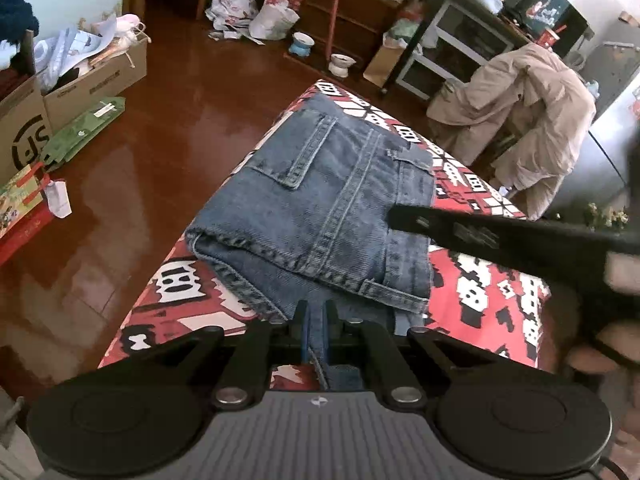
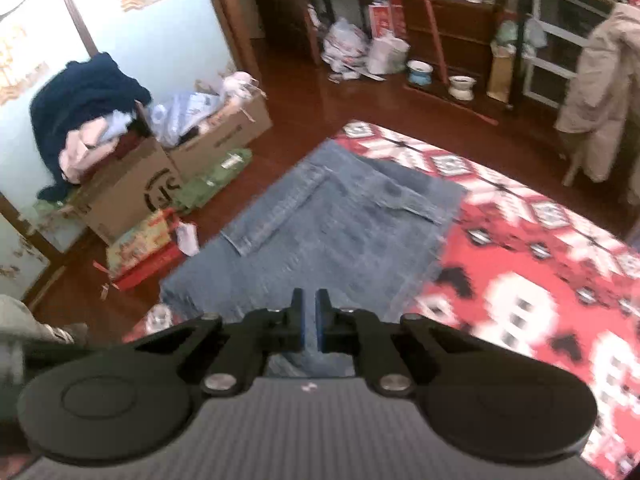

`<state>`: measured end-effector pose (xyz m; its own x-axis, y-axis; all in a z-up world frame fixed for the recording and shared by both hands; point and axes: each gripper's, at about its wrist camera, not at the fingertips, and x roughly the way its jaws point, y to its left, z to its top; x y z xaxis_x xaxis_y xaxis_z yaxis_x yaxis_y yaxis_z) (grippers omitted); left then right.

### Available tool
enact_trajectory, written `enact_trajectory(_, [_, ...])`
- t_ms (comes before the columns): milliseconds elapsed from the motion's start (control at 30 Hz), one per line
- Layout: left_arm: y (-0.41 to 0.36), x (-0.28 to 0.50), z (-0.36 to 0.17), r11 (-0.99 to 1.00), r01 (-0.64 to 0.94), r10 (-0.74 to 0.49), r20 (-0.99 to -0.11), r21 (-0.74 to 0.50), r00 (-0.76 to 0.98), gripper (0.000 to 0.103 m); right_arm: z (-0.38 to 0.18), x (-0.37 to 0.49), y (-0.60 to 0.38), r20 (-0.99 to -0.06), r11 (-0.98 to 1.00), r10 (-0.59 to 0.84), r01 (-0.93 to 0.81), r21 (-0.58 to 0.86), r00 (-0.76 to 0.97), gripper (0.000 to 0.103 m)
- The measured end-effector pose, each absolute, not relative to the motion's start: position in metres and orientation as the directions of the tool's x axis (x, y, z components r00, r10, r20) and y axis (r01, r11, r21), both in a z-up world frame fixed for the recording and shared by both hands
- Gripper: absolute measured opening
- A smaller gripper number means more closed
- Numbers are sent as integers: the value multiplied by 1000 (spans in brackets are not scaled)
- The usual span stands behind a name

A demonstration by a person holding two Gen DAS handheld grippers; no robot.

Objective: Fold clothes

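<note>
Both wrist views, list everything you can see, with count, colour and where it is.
jeans: one, blue, folded on cloth
patterned cloth: one, red, white and black, under jeans
cardboard boxes: two, brown, on floor at left
dark garment: one, navy, atop boxes
beige coat: one, draped at right
bowls: two, blue and white, by shelves
left gripper: black, shut on jeans edge
right gripper: black, shut, empty
</note>
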<state>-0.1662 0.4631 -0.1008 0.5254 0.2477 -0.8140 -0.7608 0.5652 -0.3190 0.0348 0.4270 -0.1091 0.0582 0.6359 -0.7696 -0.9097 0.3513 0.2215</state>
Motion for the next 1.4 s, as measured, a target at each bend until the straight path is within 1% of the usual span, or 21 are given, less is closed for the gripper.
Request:
enact_trajectory(133, [464, -178, -113, 528, -775, 270, -796, -347, 541, 4, -137, 23, 446, -792, 319, 609, -929, 186, 51, 5])
enact_trajectory(267, [464, -190, -122, 529, -771, 292, -777, -354, 558, 6, -148, 8, 420, -779, 291, 623, -946, 142, 74, 5])
enact_trajectory(367, [457, -198, -123, 556, -751, 311, -749, -356, 586, 21, -149, -2, 396, -757, 287, 646, -950, 122, 98, 6])
enact_trajectory(400, [453, -200, -122, 571, -742, 319, -737, -353, 596, 29, -147, -5, 390, -746, 285, 657, -952, 113, 108, 7])
enact_trajectory(433, [449, -202, -121, 587, -732, 326, -726, -347, 606, 32, -143, -8, 383, -736, 289, 668, -950, 114, 115, 8])
enact_trajectory(500, [435, -207, -117, 614, -718, 353, -700, -327, 621, 37, -137, -11, 366, -704, 316, 698, -939, 139, 131, 19])
enact_trajectory(533, [427, -211, -114, 622, -715, 369, -686, -319, 627, 40, -134, -13, 358, -689, 327, 711, -934, 143, 144, 27])
enact_trajectory(600, [409, -220, -106, 634, -710, 398, -657, -306, 640, 43, -125, -20, 337, -653, 351, 736, -926, 140, 181, 32])
enact_trajectory(633, [400, -224, -102, 640, -704, 402, -648, -306, 647, 46, -120, -24, 327, -640, 362, 743, -922, 138, 196, 38])
enact_trajectory(667, [392, -228, -97, 647, -698, 402, -640, -308, 655, 50, -115, -28, 316, -635, 371, 744, -918, 137, 206, 46])
enact_trajectory(700, [383, -233, -90, 655, -689, 397, -635, -311, 663, 57, -110, -34, 304, -633, 379, 744, -915, 137, 213, 49])
enact_trajectory(733, [374, -237, -83, 664, -679, 389, -631, -313, 671, 61, -105, -39, 292, -631, 388, 743, -911, 138, 221, 56])
enact_trajectory(767, [366, -241, -76, 666, -672, 380, -627, -325, 680, 62, -99, -44, 280, -632, 395, 741, -908, 138, 226, 68])
enact_trajectory(833, [349, -251, -61, 665, -658, 361, -618, -355, 698, 68, -86, -58, 256, -632, 413, 735, -901, 132, 244, 78])
enact_trajectory(900, [329, -259, -49, 669, -656, 367, -612, -349, 700, 70, -74, -75, 231, -635, 418, 729, -901, 119, 254, 80])
enact_trajectory(967, [312, -266, -41, 673, -660, 382, -608, -333, 696, 73, -63, -89, 209, -640, 435, 721, -893, 119, 266, 90])
enact_trajectory(1033, [296, -272, -35, 679, -665, 402, -600, -311, 691, 82, -55, -98, 189, -645, 452, 712, -884, 117, 279, 92])
enact_trajectory(1100, [283, -277, -35, 679, -678, 429, -597, -281, 678, 87, -50, -107, 170, -635, 463, 713, -880, 106, 298, 98])
enact_trajectory(1133, [276, -280, -35, 678, -685, 442, -596, -267, 670, 87, -48, -111, 161, -629, 468, 714, -878, 101, 308, 101])
enact_trajectory(1267, [256, -288, -42, 648, -737, 510, -610, -193, 607, 87, -46, -124, 135, -630, 486, 705, -869, 94, 326, 102])
enact_trajectory(1400, [243, -290, -50, 632, -764, 541, -634, -128, 553, 87, -49, -133, 121, -644, 512, 681, -856, 77, 349, 102])
